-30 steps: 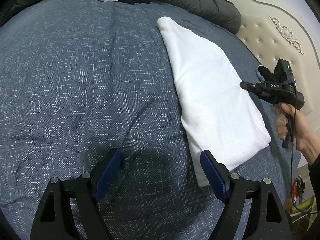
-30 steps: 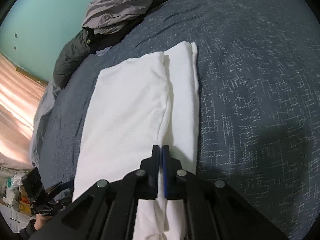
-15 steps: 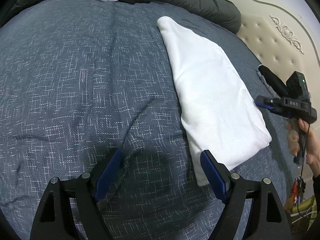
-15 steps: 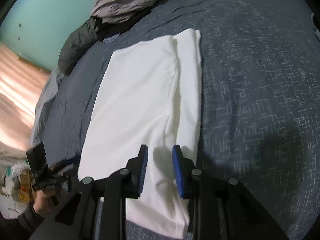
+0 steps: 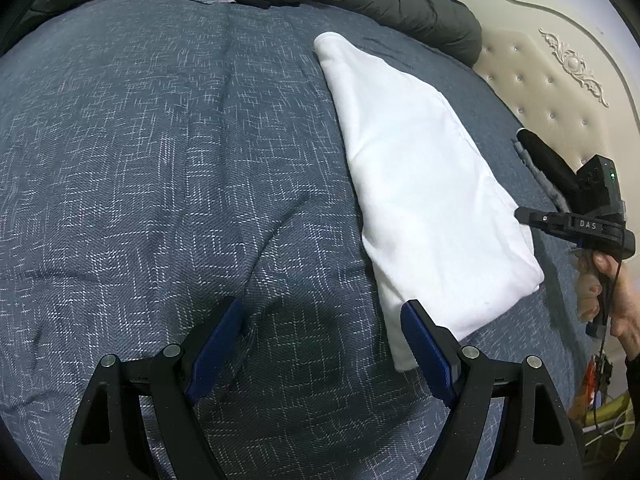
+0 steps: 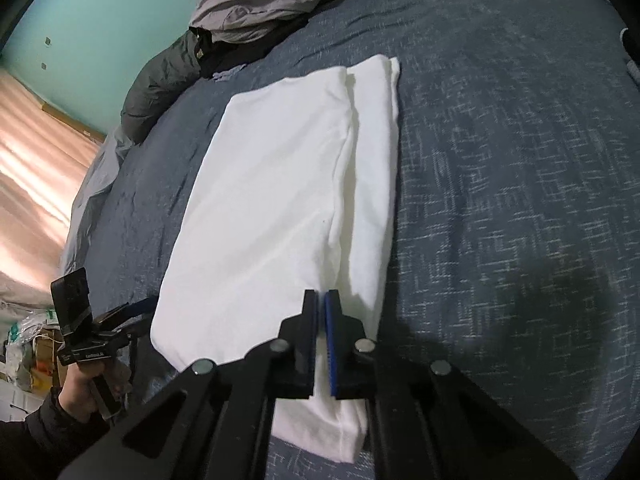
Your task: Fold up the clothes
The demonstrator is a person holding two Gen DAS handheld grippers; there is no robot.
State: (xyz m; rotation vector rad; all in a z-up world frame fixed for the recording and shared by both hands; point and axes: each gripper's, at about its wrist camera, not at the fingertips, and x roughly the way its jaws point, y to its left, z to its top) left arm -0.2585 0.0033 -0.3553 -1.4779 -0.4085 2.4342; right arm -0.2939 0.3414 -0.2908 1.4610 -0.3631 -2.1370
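Note:
A white folded garment [image 5: 420, 184] lies flat on the blue bedspread [image 5: 160, 160]; its top layer leaves a narrow strip of the layer below showing along one long side [image 6: 372, 160]. My left gripper [image 5: 322, 306] is open above the bare bedspread, its right finger [image 5: 424, 340] next to the garment's near corner. My right gripper [image 6: 322, 296] is shut just above the near end of the garment [image 6: 272, 200], over the step between the two layers. No cloth shows between its pads. In the left wrist view its tip [image 5: 520, 213] sits at the garment's edge.
A heap of grey and dark clothes [image 6: 256, 4] and a dark padded jacket [image 5: 400, 4] lie along the far side of the bed. A cream tufted headboard [image 5: 552, 92] stands at the right. A person's hands [image 5: 612, 280] [image 6: 80, 384] hold both grippers.
The right gripper drew back from over the garment to its edge, opened its jaws on the way, and has shut them again. The left gripper and the garment have not moved.

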